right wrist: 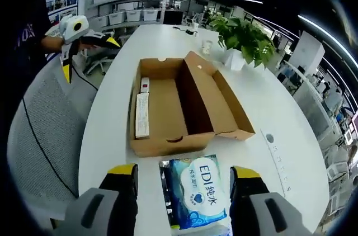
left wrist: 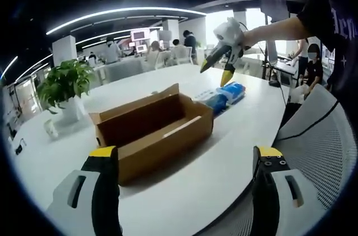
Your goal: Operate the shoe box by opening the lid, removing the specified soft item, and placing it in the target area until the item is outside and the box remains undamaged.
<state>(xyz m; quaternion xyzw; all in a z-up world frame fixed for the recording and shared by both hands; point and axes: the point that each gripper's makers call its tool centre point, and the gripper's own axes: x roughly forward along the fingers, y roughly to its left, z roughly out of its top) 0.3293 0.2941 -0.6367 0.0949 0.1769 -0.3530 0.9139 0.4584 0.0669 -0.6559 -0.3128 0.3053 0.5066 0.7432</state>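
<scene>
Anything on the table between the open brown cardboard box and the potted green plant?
In the right gripper view, a small clear cup stands on the white table between the open brown cardboard box and the potted green plant.

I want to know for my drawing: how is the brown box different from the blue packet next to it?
The box is plain brown cardboard; the packet is blue and white with printed writing. The box is much bigger than the packet. The box stands open with its lid folded back; the packet looks closed, lying flat between the right gripper jaws. Both rest on the white table, close together.
</scene>
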